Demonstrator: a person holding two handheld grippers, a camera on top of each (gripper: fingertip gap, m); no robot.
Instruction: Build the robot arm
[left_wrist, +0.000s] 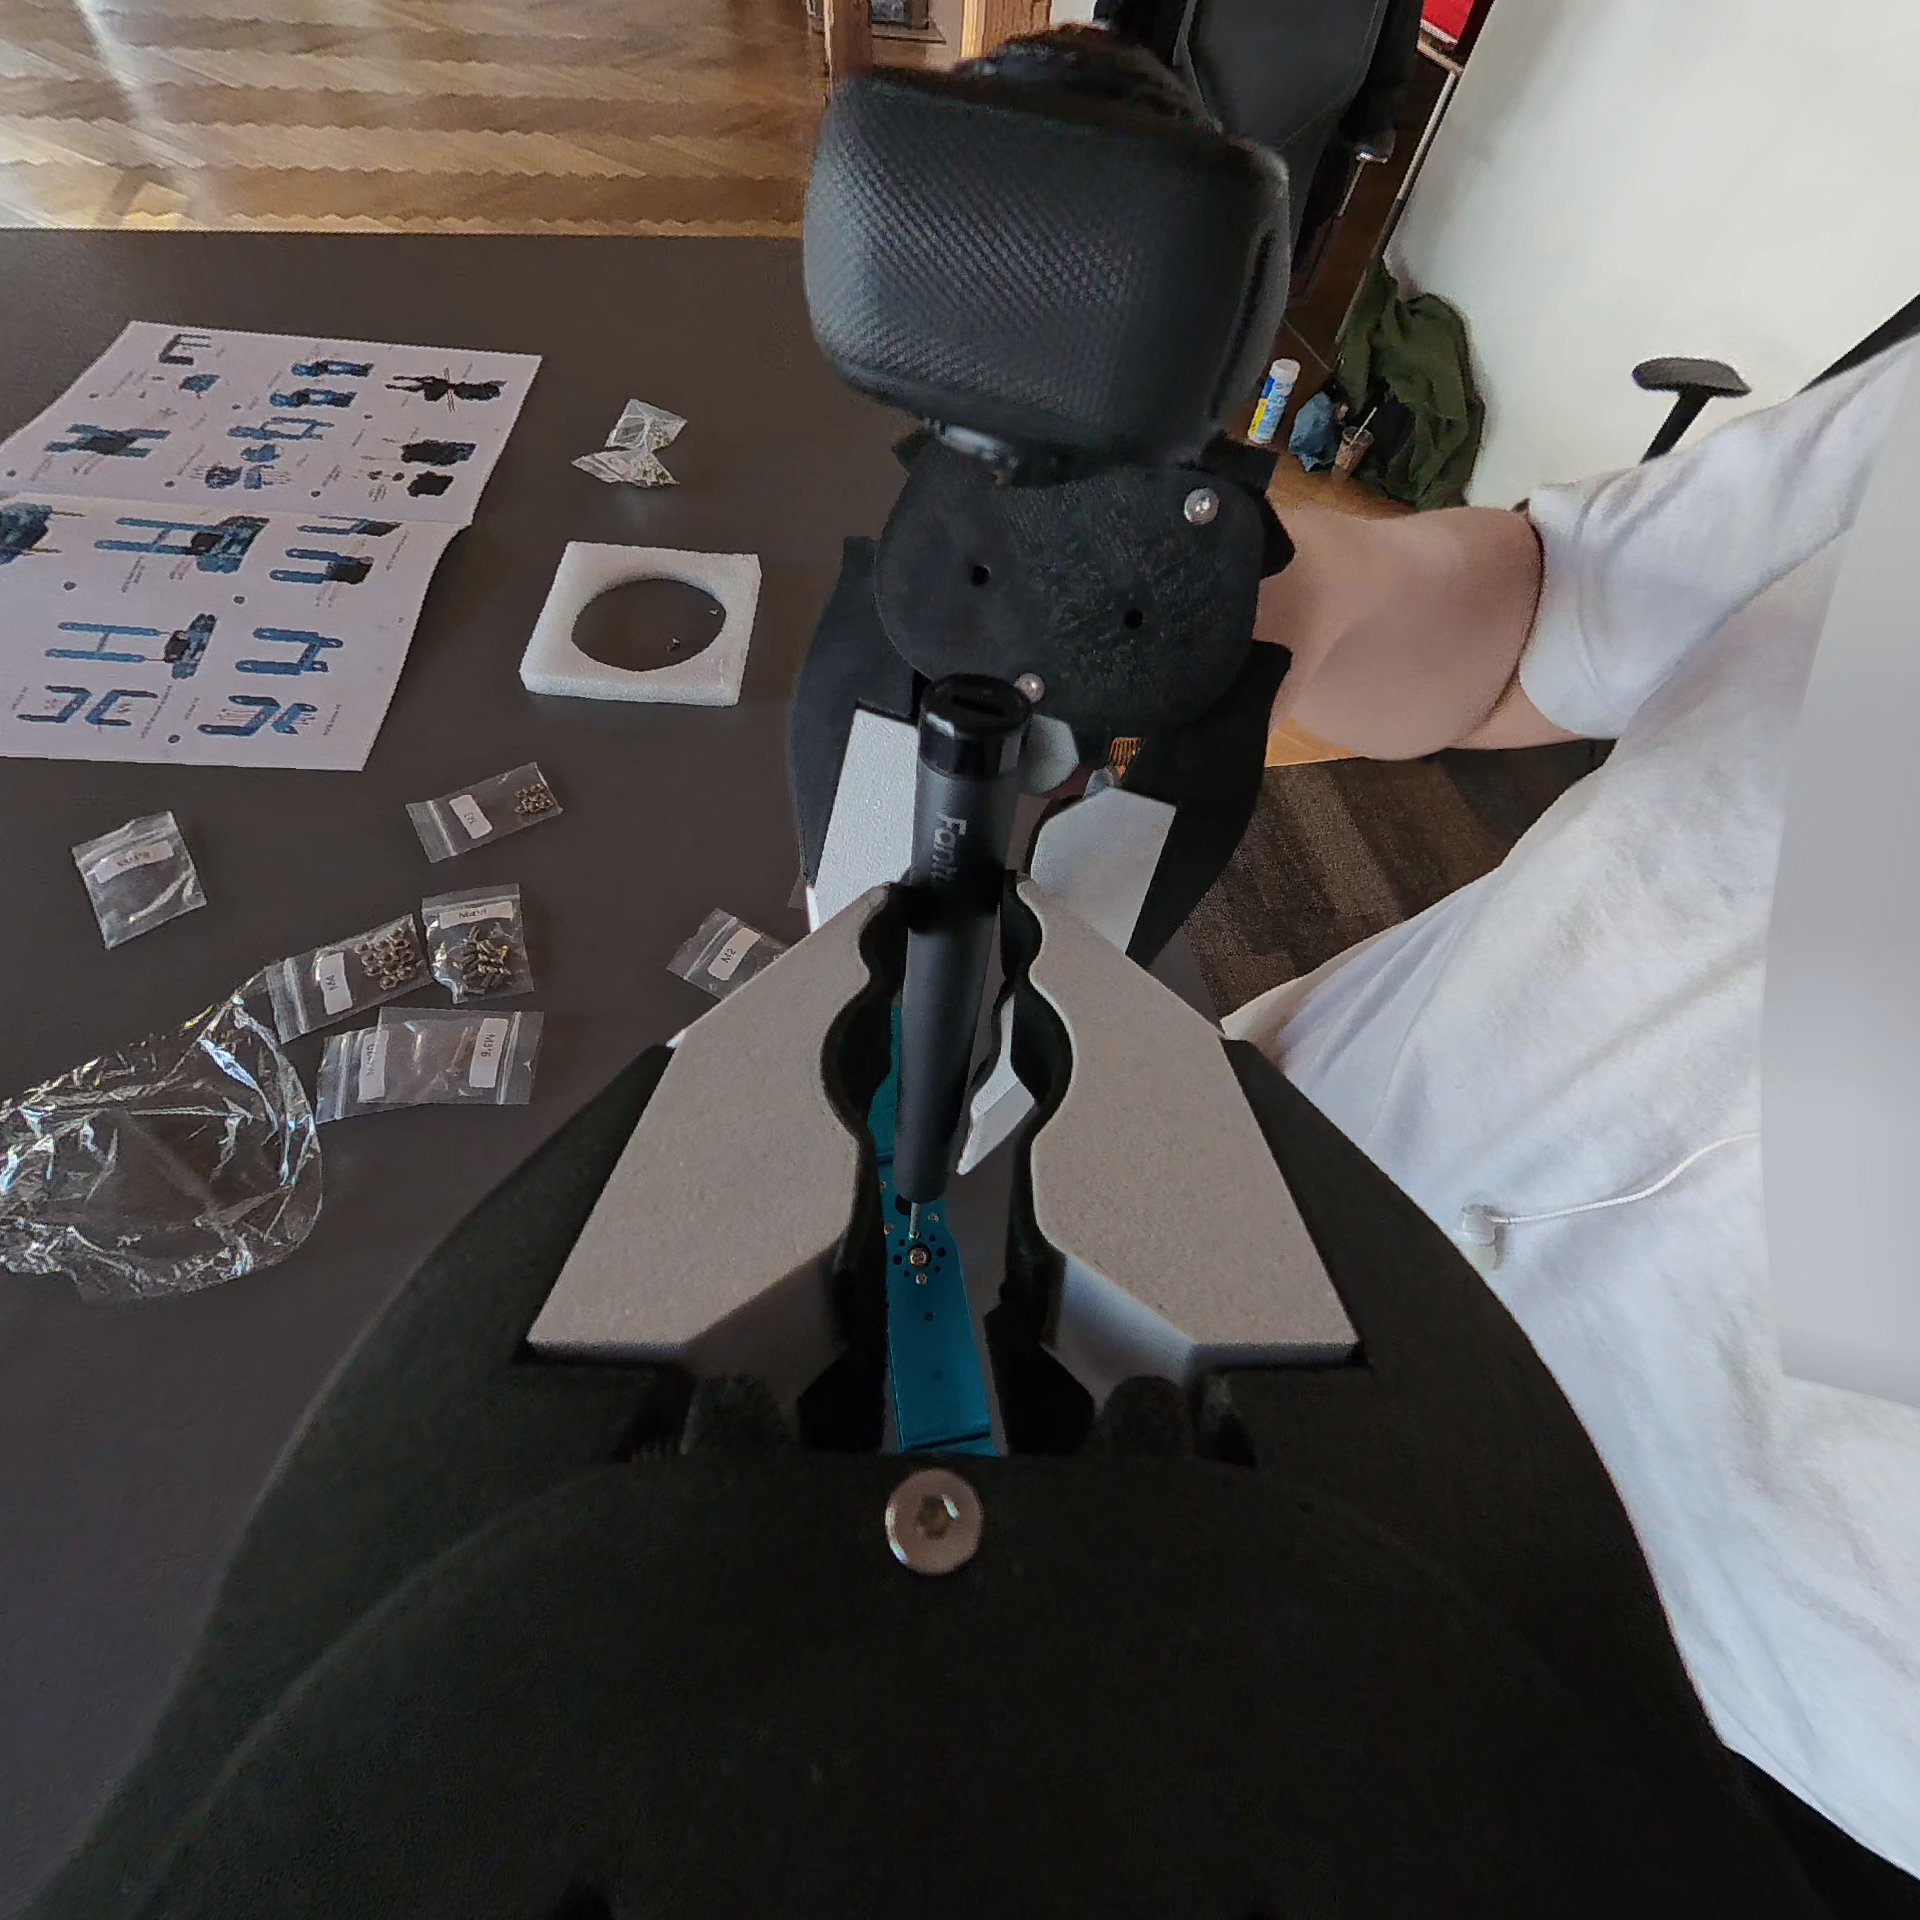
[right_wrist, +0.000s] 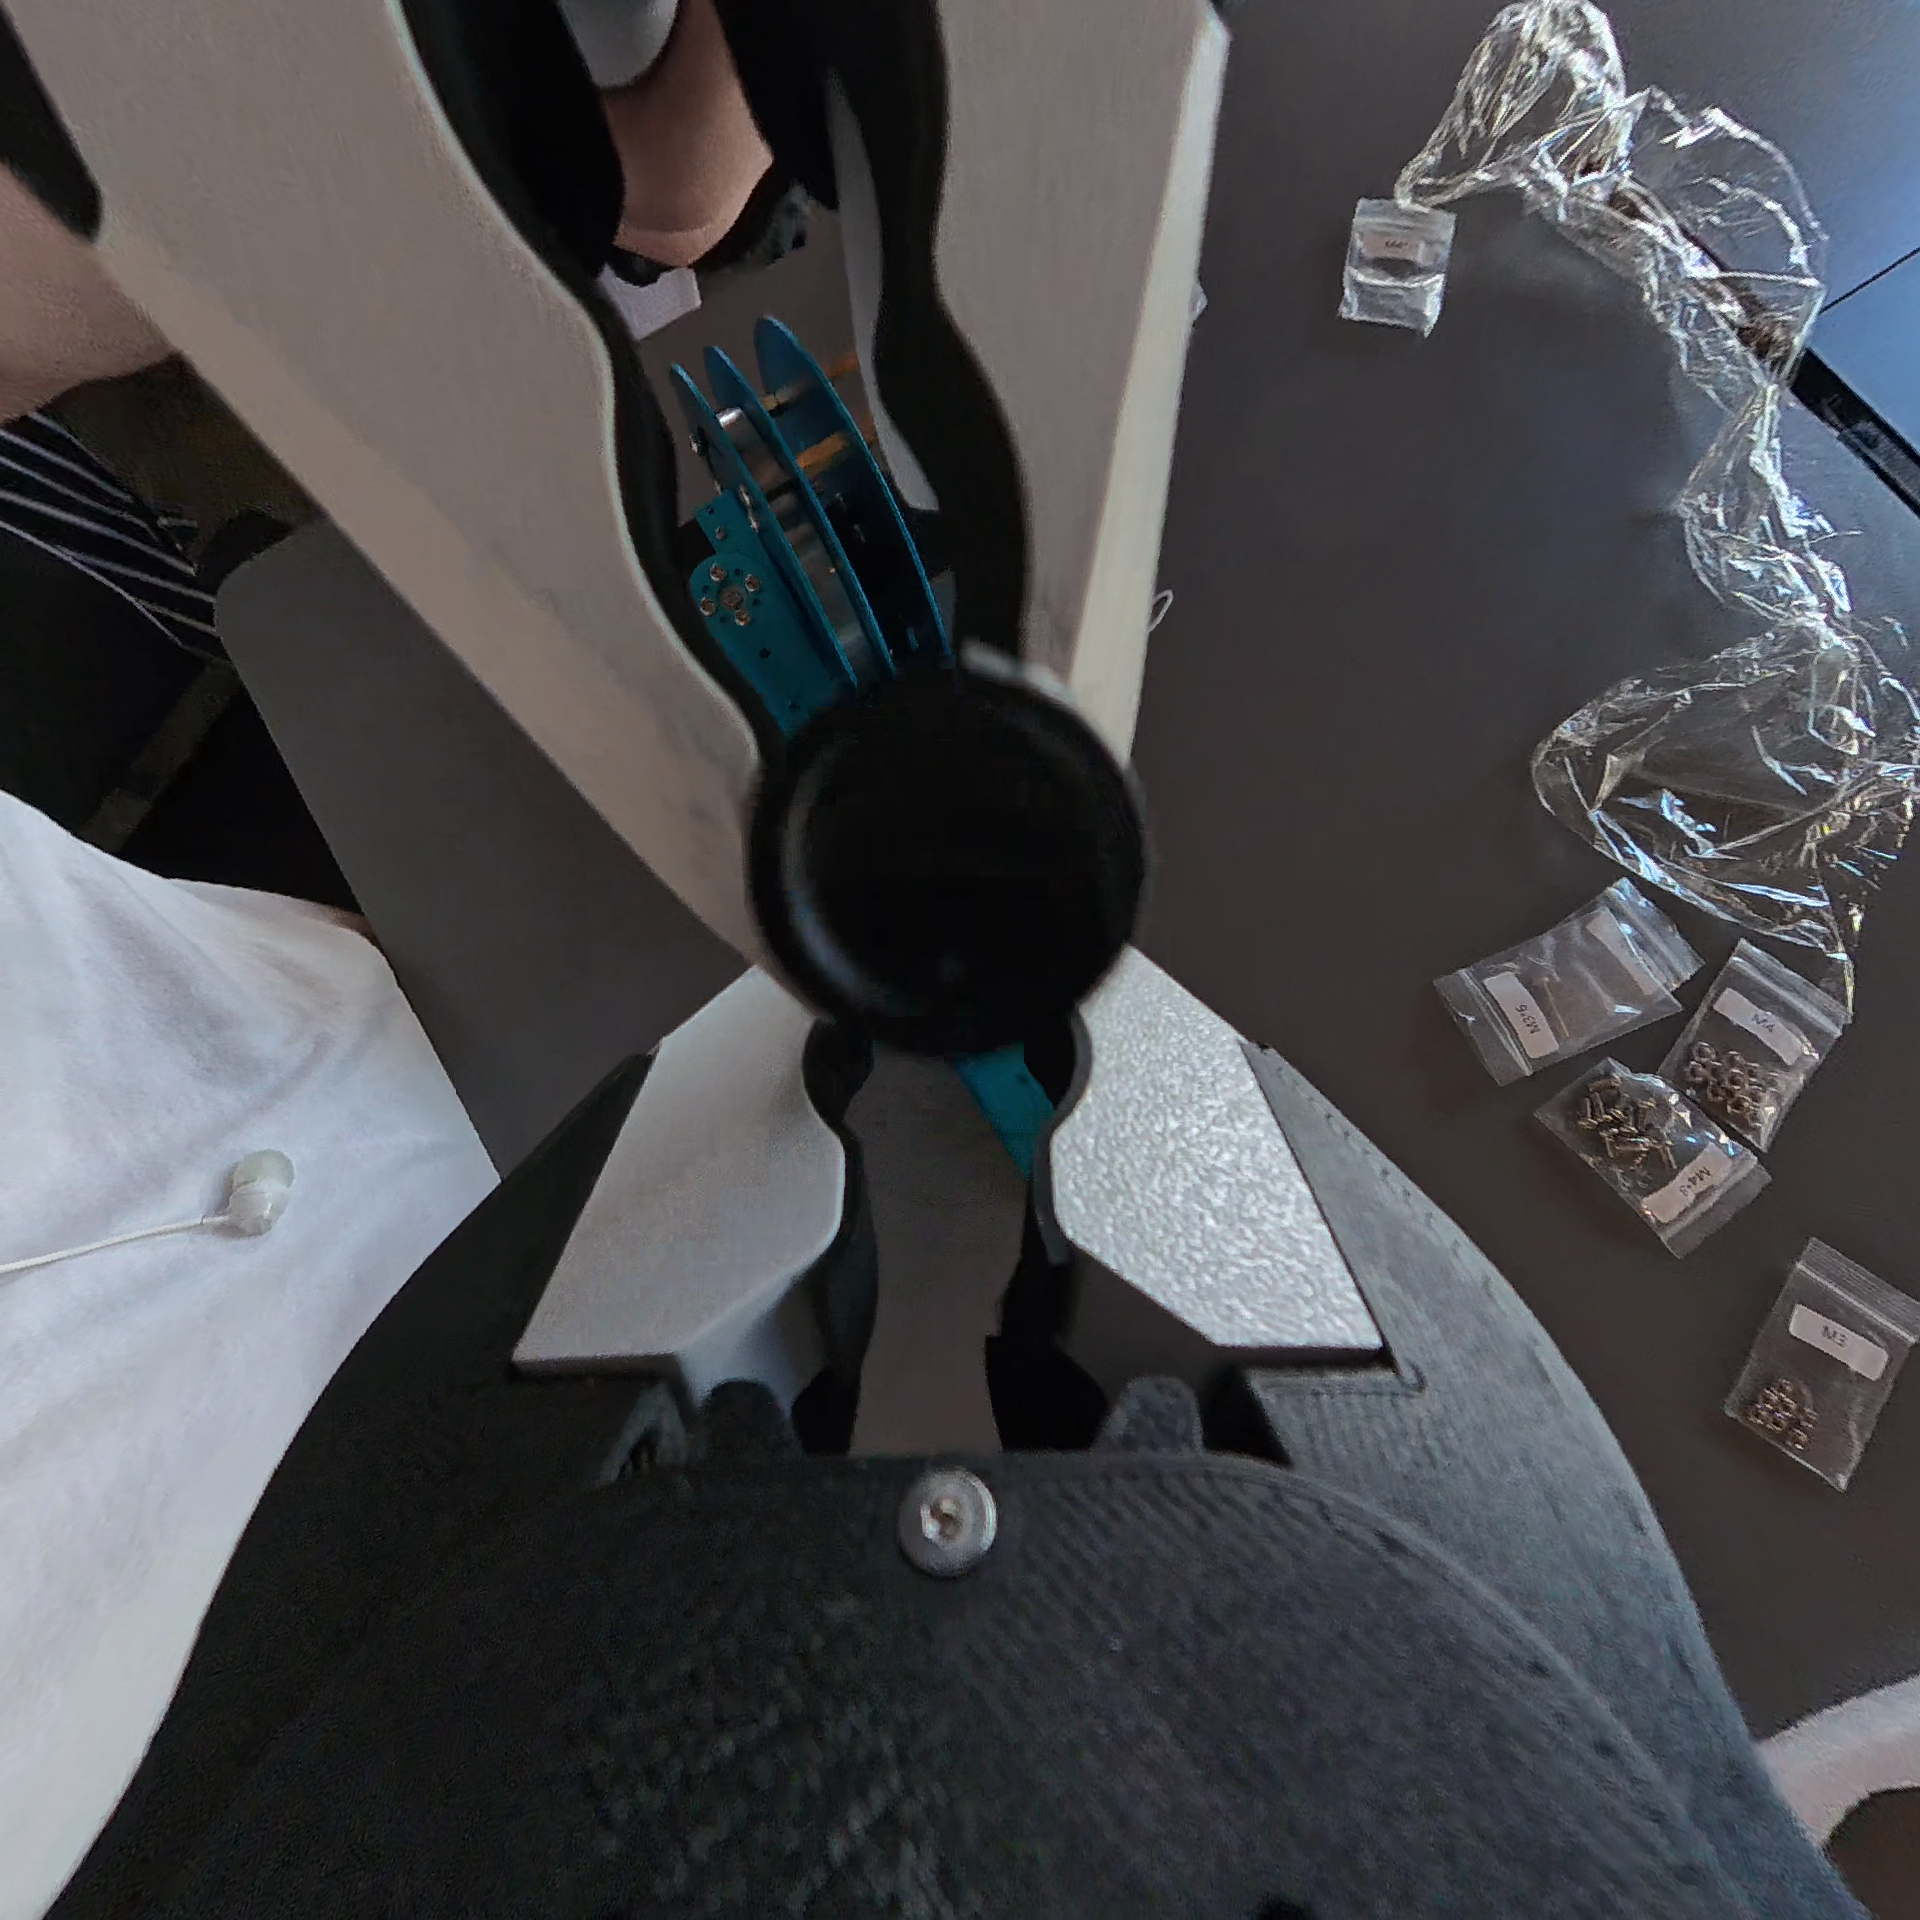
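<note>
My left gripper (left_wrist: 948, 935) is shut on a blue metal bracket assembly (left_wrist: 935, 1351), held edge-up between its grey fingers (left_wrist: 727, 1143). My right gripper (left_wrist: 982, 790) faces it from beyond, shut on a black screwdriver (left_wrist: 940, 1039) whose thin tip rests on a small screw on the blue part. In the right wrist view, my right gripper (right_wrist: 935, 997) grips the screwdriver (right_wrist: 945, 842), seen from its round end cap. Behind it, the left gripper (right_wrist: 852, 582) holds the blue assembly (right_wrist: 790, 520) of several parallel plates.
On the dark table (left_wrist: 623, 312) lie an illustrated instruction sheet (left_wrist: 239, 540), a white foam square with a round hole (left_wrist: 644, 623), several small bags of screws (left_wrist: 478, 945) and crumpled clear plastic (left_wrist: 145, 1153). A person in a white shirt (left_wrist: 1558, 1143) is close on the right. One gripper's finger ends stand about 8 cm off the other's.
</note>
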